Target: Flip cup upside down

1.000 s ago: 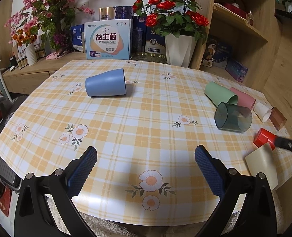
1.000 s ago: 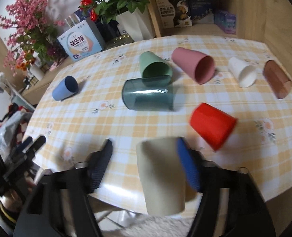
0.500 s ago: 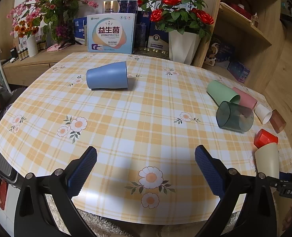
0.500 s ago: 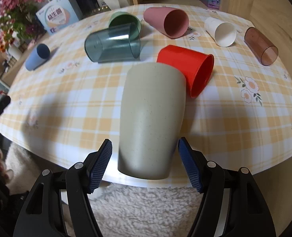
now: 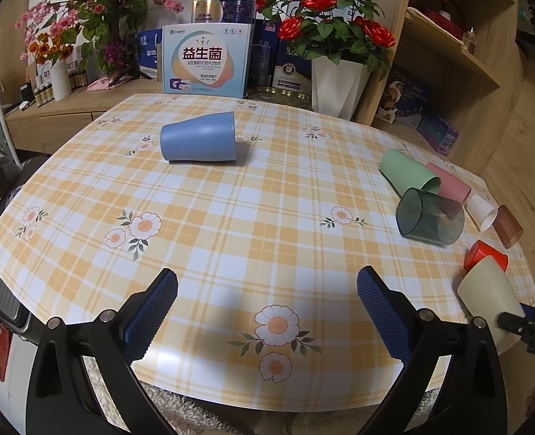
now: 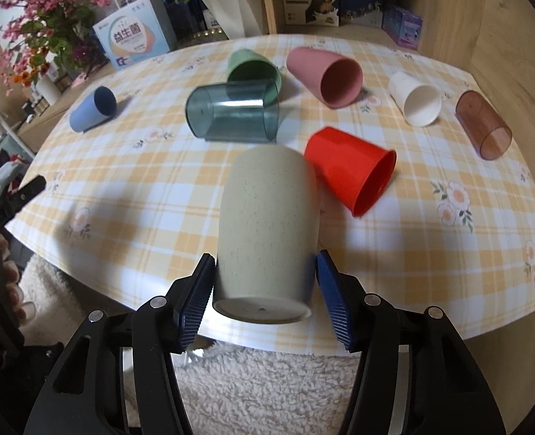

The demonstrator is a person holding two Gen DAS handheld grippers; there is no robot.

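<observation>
A beige cup [image 6: 267, 224] lies between the fingers of my right gripper [image 6: 265, 286], base toward the camera, near the table's front edge. The blue pads [image 6: 198, 301] press its sides near the base, so the gripper is shut on it. It leans against a red cup [image 6: 351, 166]. In the left wrist view the beige cup [image 5: 488, 297] sits at the far right edge. My left gripper [image 5: 267, 308] is open and empty above the near side of the table.
Other cups lie on their sides on the plaid tablecloth [image 5: 249, 210]: blue [image 5: 198, 141], green [image 6: 253, 69], clear teal [image 6: 231, 112], pink [image 6: 325, 76], white [image 6: 416, 101], brown [image 6: 483, 127]. Flower pots and boxes stand behind; a shelf at right.
My right gripper has closed in on the beige cup; its pads now touch the cup's sides. The left gripper has drawn back slightly and stays open.
</observation>
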